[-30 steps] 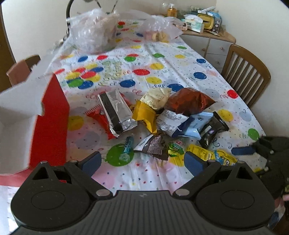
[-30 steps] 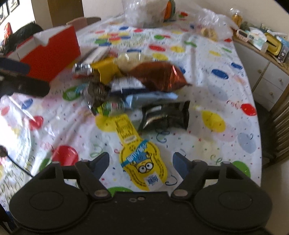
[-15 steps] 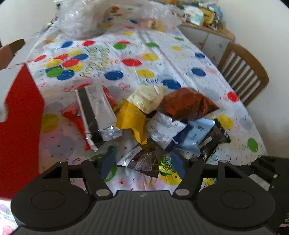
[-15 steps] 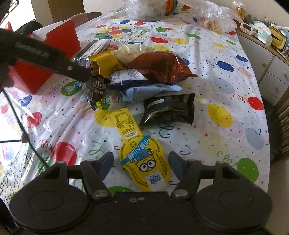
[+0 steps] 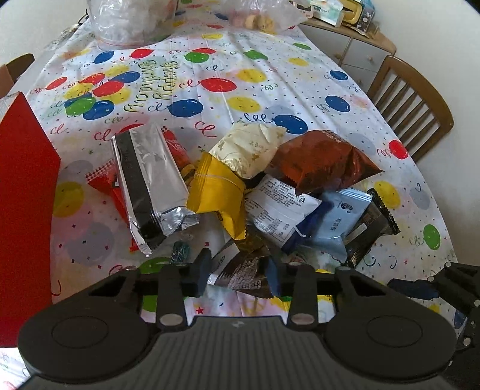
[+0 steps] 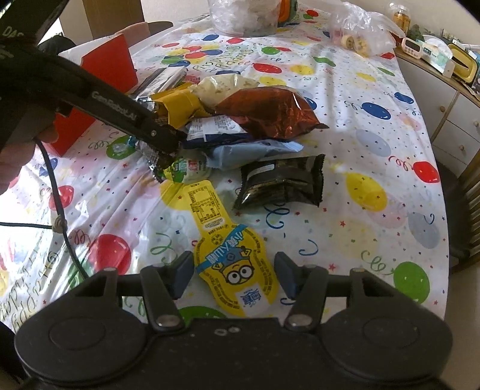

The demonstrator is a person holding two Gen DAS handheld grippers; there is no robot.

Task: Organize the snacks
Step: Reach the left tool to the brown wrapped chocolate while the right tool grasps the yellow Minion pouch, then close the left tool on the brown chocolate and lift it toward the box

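Note:
A heap of snack packets lies mid-table: a silver pack [image 5: 150, 186], a yellow pack [image 5: 219, 192], a cream pack [image 5: 249, 147], a brown foil bag [image 5: 321, 162], a light blue pack [image 5: 336, 222] and a black pack [image 6: 282, 183]. My left gripper [image 5: 238, 274] stands open around a dark brown foil packet [image 5: 243, 270] at the heap's near edge; it also shows in the right wrist view [image 6: 163, 141]. My right gripper [image 6: 232, 274] is open over a yellow minion pouch [image 6: 234, 264]. A red box [image 5: 24, 216] stands at the left.
Clear plastic bags [image 5: 132, 21] sit at the table's far end. A wooden chair [image 5: 411, 102] stands at the right, with a cabinet [image 6: 444, 99] behind it. The left gripper's cable [image 6: 57, 210] hangs over the tablecloth [image 6: 360, 90].
My left gripper moved forward and down to the heap and narrowed around the dark foil packet. My right gripper narrowed a little around the minion pouch.

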